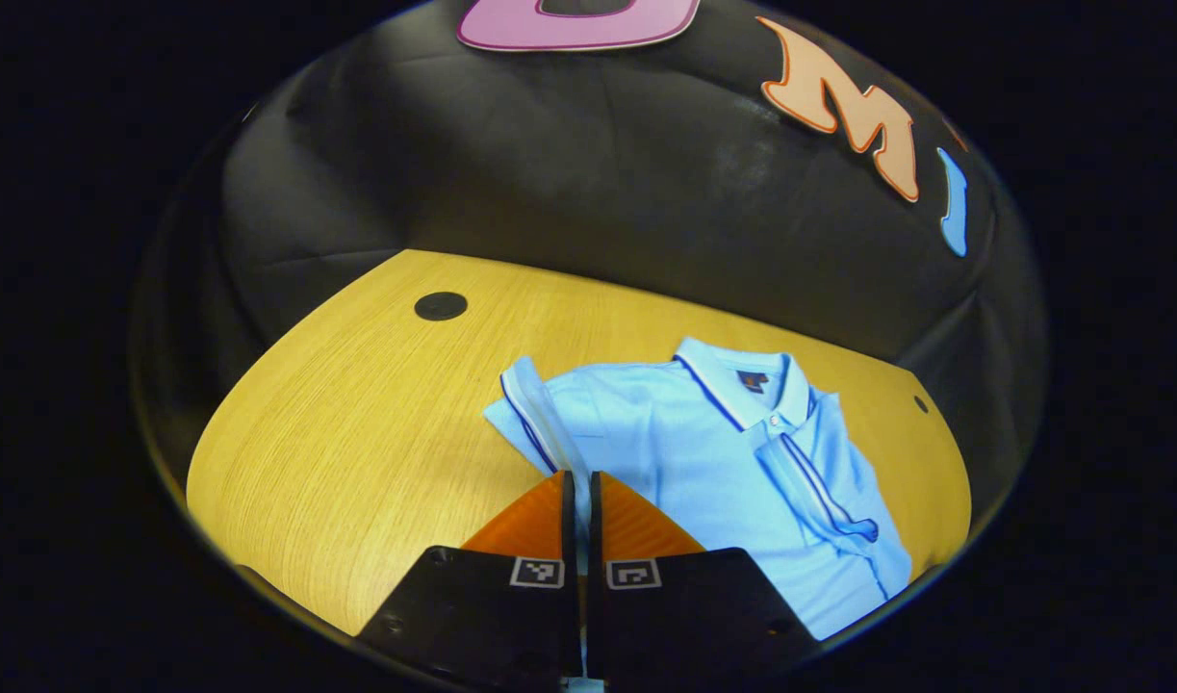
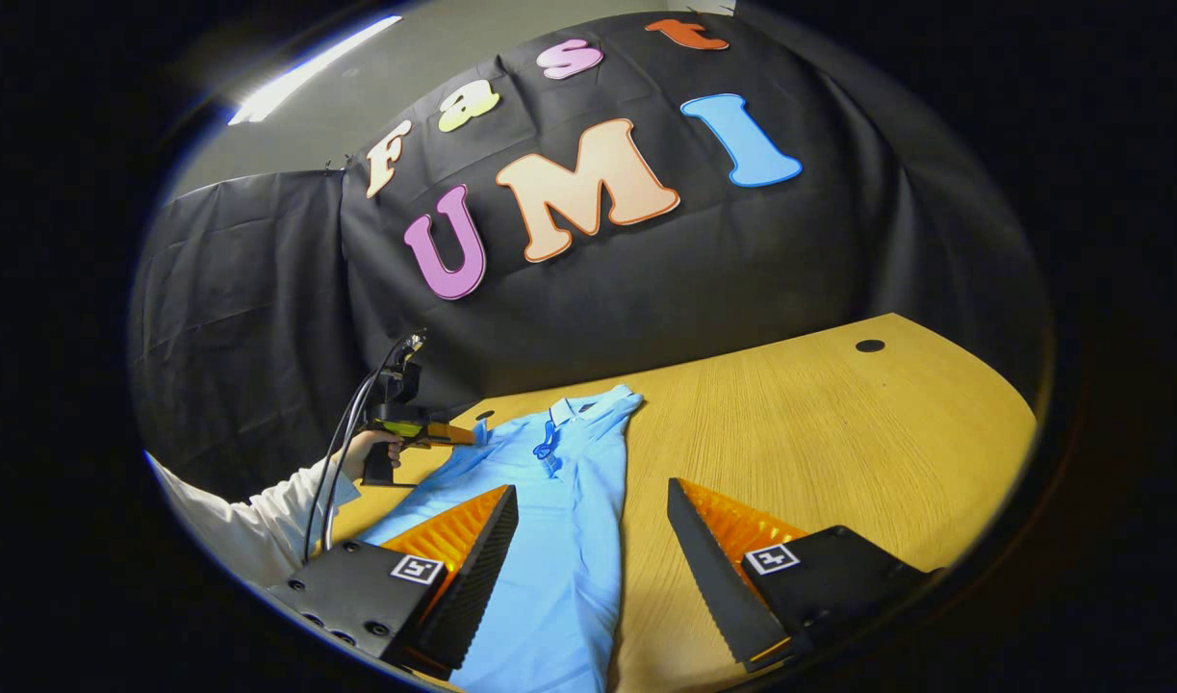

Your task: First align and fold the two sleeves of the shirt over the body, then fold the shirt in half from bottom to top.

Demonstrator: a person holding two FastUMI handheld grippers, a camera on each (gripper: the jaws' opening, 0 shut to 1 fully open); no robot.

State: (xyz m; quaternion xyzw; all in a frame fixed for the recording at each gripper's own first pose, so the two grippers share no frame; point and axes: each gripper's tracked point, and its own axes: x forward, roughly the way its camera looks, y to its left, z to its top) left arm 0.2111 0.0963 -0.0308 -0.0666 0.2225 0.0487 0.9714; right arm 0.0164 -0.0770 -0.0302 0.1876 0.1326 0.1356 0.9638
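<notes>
A wooden table (image 1: 357, 423) with a rounded edge is being used as the folding surface, a light blue polo shirt (image 1: 684, 452) lying spread on it toward the far edge in the left gripper view. One sleeve (image 1: 535, 414), trimmed with dark stripes, is being held by the left gripper (image 1: 580, 481), whose fingers are pressed together with a strip of the sleeve fabric running down between them. In the right gripper view that gripper (image 2: 453, 435) is seen at the shirt's far sleeve, gripped by a hand (image 2: 371, 448) in a white sleeve (image 2: 251, 525). The right gripper (image 2: 593, 525) is being held over the shirt's lower part, its fingers wide apart and touching nothing. A small dark label (image 1: 754, 381) is showing inside the collar (image 1: 742, 385); its writing cannot be read. Two dark round spots (image 1: 441, 306) are visible on the tabletop.
</notes>
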